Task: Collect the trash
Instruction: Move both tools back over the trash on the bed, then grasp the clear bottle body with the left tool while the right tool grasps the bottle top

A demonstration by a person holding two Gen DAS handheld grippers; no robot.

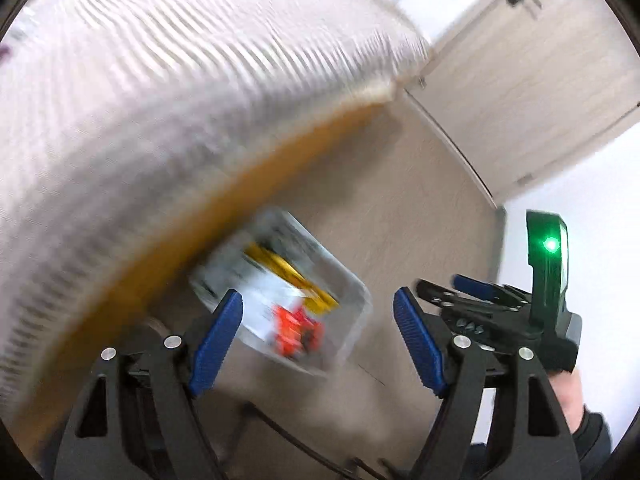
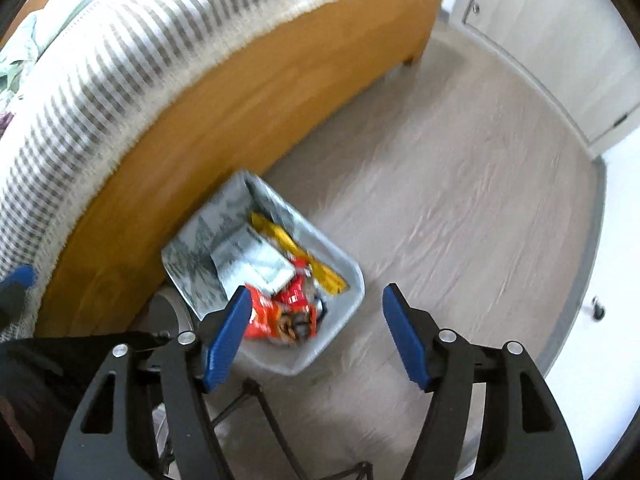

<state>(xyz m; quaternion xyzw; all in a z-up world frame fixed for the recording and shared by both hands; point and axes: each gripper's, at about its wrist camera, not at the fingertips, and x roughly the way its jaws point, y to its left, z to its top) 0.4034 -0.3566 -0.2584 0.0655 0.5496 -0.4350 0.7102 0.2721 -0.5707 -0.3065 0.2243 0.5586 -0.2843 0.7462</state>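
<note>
A grey bin [image 2: 354, 280] stands on the floor against the bed's wooden side. Inside lie a red snack wrapper [image 2: 276, 316], a yellow wrapper [image 2: 296, 252] and a white printed paper [image 2: 252, 260]. My right gripper [image 2: 316, 296] hangs above the bin, open and empty. In the blurred left wrist view the same bin [image 1: 356, 320] shows the red wrapper [image 1: 296, 328] and yellow wrapper [image 1: 288, 272]. My left gripper [image 1: 318, 300] is also open above it with nothing between its blue pads. A hand holds the other gripper's body, with a green light [image 1: 551, 245], at the right.
The bed has a striped cover [image 2: 132, 52] over an orange wooden frame [image 2: 224, 112]. Pale wood floor [image 2: 460, 208] spreads to the right up to white cupboard doors [image 2: 560, 40]. Thin black wire legs [image 2: 260, 404] stand just below the bin. A small caster [image 2: 598, 311] sits far right.
</note>
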